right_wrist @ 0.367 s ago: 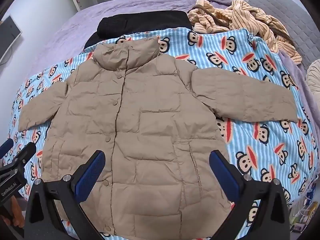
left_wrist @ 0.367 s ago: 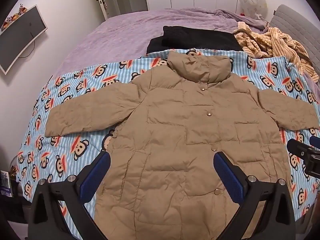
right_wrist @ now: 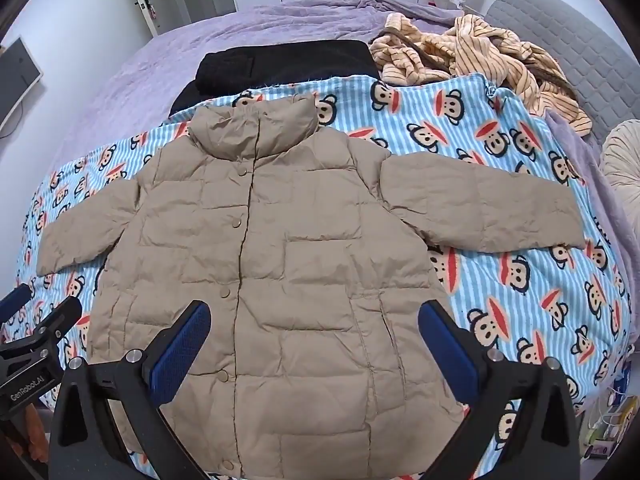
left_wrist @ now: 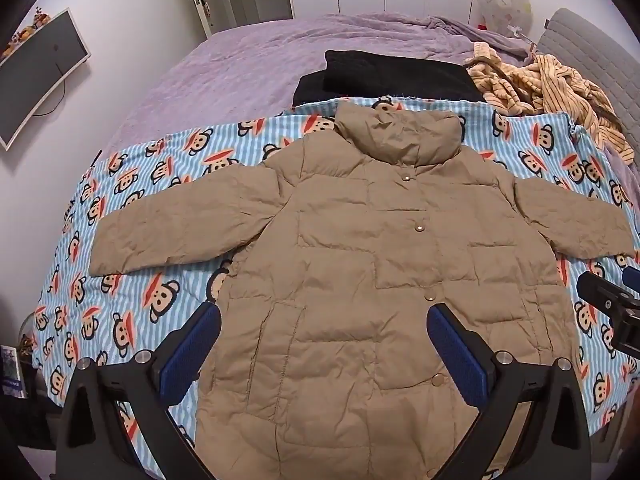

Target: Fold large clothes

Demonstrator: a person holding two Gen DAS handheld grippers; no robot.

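- The tan puffer jacket (left_wrist: 360, 280) (right_wrist: 260, 272) lies flat and face up on the monkey-print blanket (left_wrist: 160, 292) (right_wrist: 520, 280), with its collar toward the far side of the bed (left_wrist: 240, 72) and both sleeves spread out to the sides.
- The snaps along the front of the jacket are closed.
- The left claw (left_wrist: 324, 344) is released, with its blue pads wide apart above the lower part of the jacket, and it grasps nothing.
- The right claw (right_wrist: 314, 344) is also released and empty, above the lower hem area.
- A black folded garment (left_wrist: 392, 76) lies just behind the collar.
- A striped orange cloth (left_wrist: 552, 92) is bunched beside the black garment, near the grey headboard (right_wrist: 560, 40).
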